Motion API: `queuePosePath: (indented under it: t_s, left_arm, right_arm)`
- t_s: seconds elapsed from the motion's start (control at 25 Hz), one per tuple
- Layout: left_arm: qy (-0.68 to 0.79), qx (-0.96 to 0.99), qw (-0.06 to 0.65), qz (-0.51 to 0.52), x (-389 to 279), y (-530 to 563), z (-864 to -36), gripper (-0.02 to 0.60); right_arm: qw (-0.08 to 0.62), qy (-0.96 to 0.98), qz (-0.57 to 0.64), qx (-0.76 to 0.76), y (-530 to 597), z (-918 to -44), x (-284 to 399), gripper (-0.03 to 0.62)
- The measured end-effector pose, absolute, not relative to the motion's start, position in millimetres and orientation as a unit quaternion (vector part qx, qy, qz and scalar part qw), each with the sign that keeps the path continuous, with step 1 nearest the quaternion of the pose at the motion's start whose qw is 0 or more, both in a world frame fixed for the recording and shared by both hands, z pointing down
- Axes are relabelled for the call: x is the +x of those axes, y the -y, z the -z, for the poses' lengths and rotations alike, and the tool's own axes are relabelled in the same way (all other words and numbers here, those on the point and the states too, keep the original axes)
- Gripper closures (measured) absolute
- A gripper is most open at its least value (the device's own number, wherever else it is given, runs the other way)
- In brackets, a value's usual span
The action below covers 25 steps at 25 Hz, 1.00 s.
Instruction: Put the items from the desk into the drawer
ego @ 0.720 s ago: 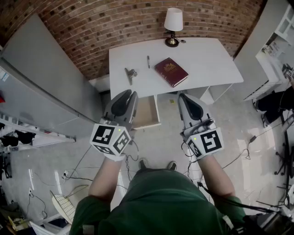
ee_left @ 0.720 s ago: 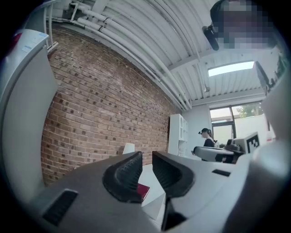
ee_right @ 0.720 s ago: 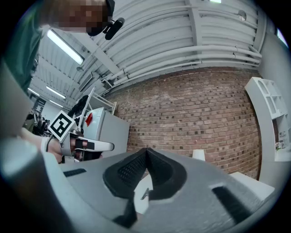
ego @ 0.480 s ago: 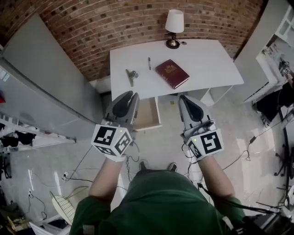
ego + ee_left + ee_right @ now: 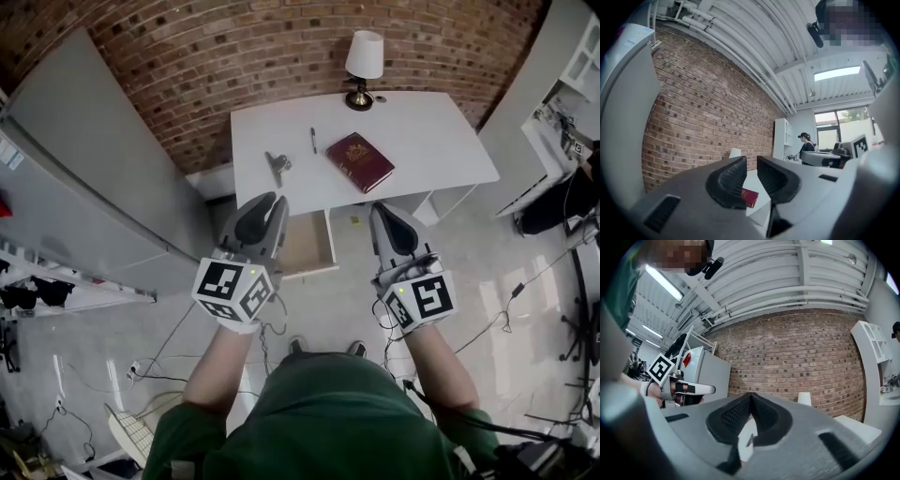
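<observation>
A white desk (image 5: 422, 131) stands against the brick wall. On it lie a dark red book (image 5: 360, 161), a pen (image 5: 313, 141) and a metal binder clip (image 5: 277, 167). An open wooden drawer (image 5: 309, 242) juts out under the desk's left front. My left gripper (image 5: 268, 204) hovers over the floor just left of the drawer, jaws a narrow gap apart and empty; the book (image 5: 749, 197) shows through that gap (image 5: 751, 161). My right gripper (image 5: 380, 212) hangs right of the drawer, shut and empty (image 5: 750, 397), with the clip (image 5: 749, 441) below its tips.
A table lamp (image 5: 364, 56) stands at the desk's back edge. A tall grey cabinet (image 5: 84, 159) is to the left and white shelving (image 5: 562, 103) to the right. Cables (image 5: 159, 347) trail over the shiny floor. A person (image 5: 806, 143) sits far off by a window.
In the head view the desk and drawer have slid a little down and to the right. Both grippers hold the same pose and sit slightly lower in the frame.
</observation>
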<state>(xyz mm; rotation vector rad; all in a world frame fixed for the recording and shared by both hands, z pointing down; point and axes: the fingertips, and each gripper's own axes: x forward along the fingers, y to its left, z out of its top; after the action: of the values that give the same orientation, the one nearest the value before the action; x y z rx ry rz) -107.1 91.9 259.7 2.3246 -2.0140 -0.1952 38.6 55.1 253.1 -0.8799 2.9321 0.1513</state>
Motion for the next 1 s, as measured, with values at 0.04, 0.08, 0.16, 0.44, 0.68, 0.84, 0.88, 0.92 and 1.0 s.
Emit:
queuePosePath:
  t_s: [0.04,0.08,0.16,0.44,0.68,0.84,0.88,0.92,1.0]
  left_arm:
    - [0.651,0.755,0.03,0.064,-112,-92,-260,0.52]
    - [0.649,0.757,0.03,0.063,-116,-93,-261,0.52]
    - [0.643,0.764,0.026,0.057,-124,-94,-263,0.52]
    - [0.621,0.782,0.008,0.048,-148,-101,-260,0.52]
    - [0.612,0.79,0.01,0.05,-163,-100,-266,0.52]
    - [0.61,0.791,0.015,0.052,-163,-89,-272,0.52]
    - [0.609,0.791,0.016,0.052,-162,-86,-274,0.52]
    - [0.608,0.792,0.017,0.051,-161,-84,-275,0.52]
    - [0.607,0.793,0.016,0.046,-159,-78,-277,0.52]
  right_arm:
    - [0.038,-0.955,-0.05,-0.29,-56,-253,34,0.591]
    - [0.037,-0.954,-0.05,-0.293,-57,-253,30,0.591]
    - [0.034,-0.953,-0.05,-0.298,-59,-253,21,0.591]
    - [0.024,-0.945,-0.05,-0.321,-69,-253,-8,0.591]
    - [0.01,-0.94,-0.052,-0.338,-71,-254,-18,0.591]
    - [0.003,-0.939,-0.05,-0.341,-66,-262,-17,0.591]
    - [0.003,-0.939,-0.048,-0.341,-62,-264,-16,0.591]
    - [0.005,-0.939,-0.045,-0.341,-59,-267,-16,0.591]
    - [0.011,-0.94,-0.04,-0.339,-51,-270,-17,0.591]
